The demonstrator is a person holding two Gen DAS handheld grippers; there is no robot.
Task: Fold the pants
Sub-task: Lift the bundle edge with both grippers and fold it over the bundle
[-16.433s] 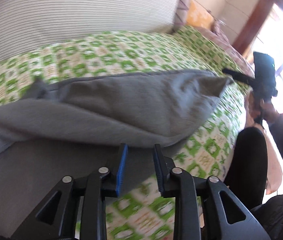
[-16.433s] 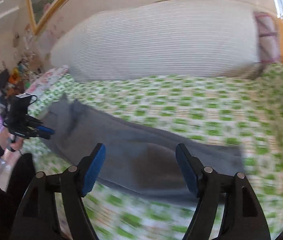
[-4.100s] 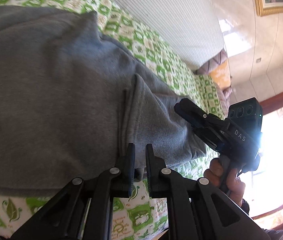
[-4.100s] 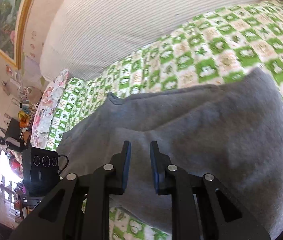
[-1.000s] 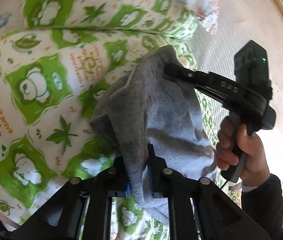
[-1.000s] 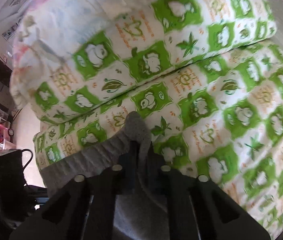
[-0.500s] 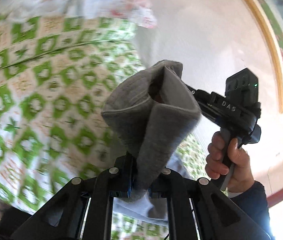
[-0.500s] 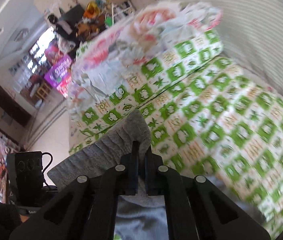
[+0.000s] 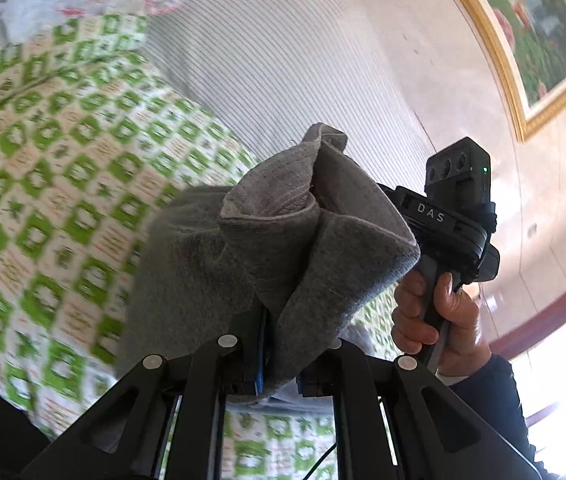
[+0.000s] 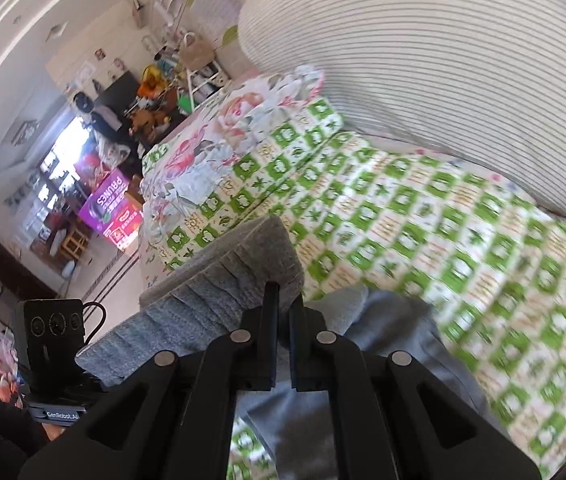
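**Two grippers, one pair of grey pants lifted off the bed**

Two views, both taken from close behind the jaws. Left wrist view: the left gripper (image 9: 279, 364) has its jaws drawn in tight on a thick bunch of the grey pants (image 9: 283, 240), which rise from the jaws in a rolled, open fold and block most of the centre of the frame. Only this view shows the right gripper's (image 9: 395, 196) body from outside, marked "DAS", with the right hand (image 9: 431, 312) wrapped round its handle; its jaw tips are hidden behind the cloth. This view also shows a gold-framed painting (image 9: 523, 36) on the wall, upper right.

Right wrist view: the right gripper (image 10: 283, 320) has its jaws nearly together, clamped on a ribbed edge of the pants (image 10: 219, 296); the edge stretches leftward toward the left gripper's (image 10: 53, 340) camera housing at lower left. Below the jaws the rest of the cloth hangs down and lies on the bed (image 10: 423, 216), which has a green-and-white checked cover. Only this view shows a floral pillow (image 10: 235, 128) at the bed's far end and a cluttered room beyond, including a purple box (image 10: 109, 200) printed "PRUNES".

Both views show a large striped cushion (image 10: 463, 52) along the bed's back. The checked cover is motion-blurred in both.
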